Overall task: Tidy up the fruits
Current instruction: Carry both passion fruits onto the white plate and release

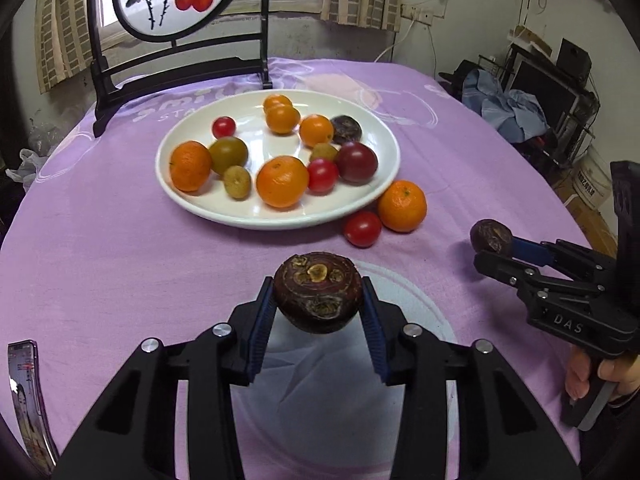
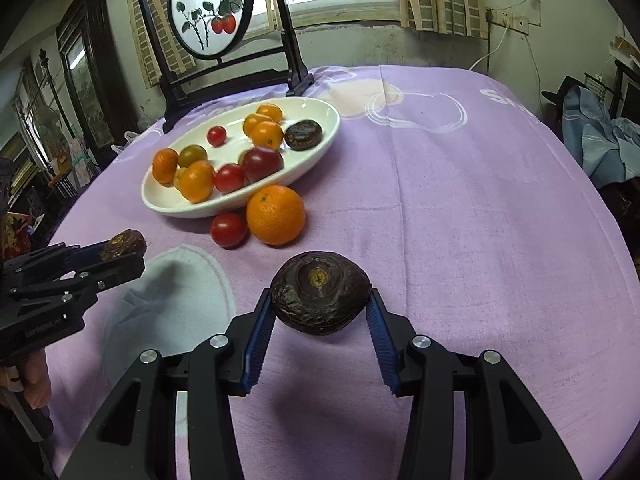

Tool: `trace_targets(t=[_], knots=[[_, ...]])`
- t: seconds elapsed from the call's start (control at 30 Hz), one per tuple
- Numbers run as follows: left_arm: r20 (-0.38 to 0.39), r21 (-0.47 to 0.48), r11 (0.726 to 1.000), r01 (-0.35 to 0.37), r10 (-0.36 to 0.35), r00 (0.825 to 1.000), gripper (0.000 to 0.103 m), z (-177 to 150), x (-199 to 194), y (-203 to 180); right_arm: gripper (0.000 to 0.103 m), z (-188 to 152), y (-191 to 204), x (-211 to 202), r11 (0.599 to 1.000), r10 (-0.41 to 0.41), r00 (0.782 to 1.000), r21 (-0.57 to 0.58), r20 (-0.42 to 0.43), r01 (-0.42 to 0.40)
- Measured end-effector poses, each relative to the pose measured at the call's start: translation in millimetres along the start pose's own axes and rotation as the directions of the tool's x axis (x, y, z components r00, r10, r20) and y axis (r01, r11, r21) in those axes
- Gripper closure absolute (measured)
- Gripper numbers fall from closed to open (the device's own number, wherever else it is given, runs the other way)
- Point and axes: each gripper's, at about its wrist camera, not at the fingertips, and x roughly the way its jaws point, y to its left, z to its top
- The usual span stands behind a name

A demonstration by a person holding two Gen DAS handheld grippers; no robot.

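The left tongs (image 1: 318, 294) are clenched on a dark brown water chestnut (image 1: 318, 292), held clear of the purple-clothed desk (image 1: 120, 240). Beyond them the white plate (image 1: 280, 222) carries mandarins, cherry tomatoes and other small fruit. Against its near right rim lie a loose cherry tomato (image 1: 363, 229) and a mandarin (image 1: 402, 206), touching each other. Farther right, the right tongs (image 2: 320, 300) grasp a second water chestnut (image 2: 320, 298) above the cloth.

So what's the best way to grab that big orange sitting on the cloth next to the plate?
Grip the orange across its round middle, coming down from above on its open right side; the plate and the red tomato crowd its left.
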Motion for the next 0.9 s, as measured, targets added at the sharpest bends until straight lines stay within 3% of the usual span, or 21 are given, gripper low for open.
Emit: trace_targets(t=[0.27, 0.53, 0.57, 0.6, 0.67, 0.77, 0.9], knots=[[0.025, -0.031, 0.999, -0.021, 0.022, 0.999, 0.062, 60, 9, 22, 0.056, 53, 36, 0, 0.994, 0.078, 0.996, -0.076, 0.052, -0.073], [0.002, -0.094, 0.99, -0.107, 0.107, 0.994, 0.062, 120, 51, 48, 0.056, 120, 63, 57, 0.987, 0.072, 0.997, -0.146, 0.037, -0.066], [0.005, -0.103, 0.987, -0.124, 0.125, 0.992, 0.056, 124, 55, 50, 0.055, 125, 64, 63, 0.987, 0.071, 0.997, -0.144, 0.034, -0.066], [0.015, -0.117, 0.979, -0.166, 0.168, 0.986, 0.043, 128, 58, 53, 0.055, 129, 64, 70, 0.988, 0.07, 0.997, -0.142, 0.027, -0.065], [0.031, -0.145, 0.956, -0.254, 0.261, 0.965, 0.033, 132, 60, 56, 0.054, 135, 66, 85, 0.988, 0.052, 0.999, -0.147, 0.006, -0.051], [0.026, -0.159, 0.96, -0.228, 0.235, 0.972, 0.032, 133, 59, 60, 0.054, 134, 59, 92, 0.99, 0.007, 1.0, -0.141, 0.01, -0.005], [0.046, -0.198, 0.95, -0.242, 0.256, 0.966, 0.016, 121, 46, 62, 0.047, 123, 42, 73, 0.996, 0.031, 0.999, -0.089, 0.038, -0.027]])
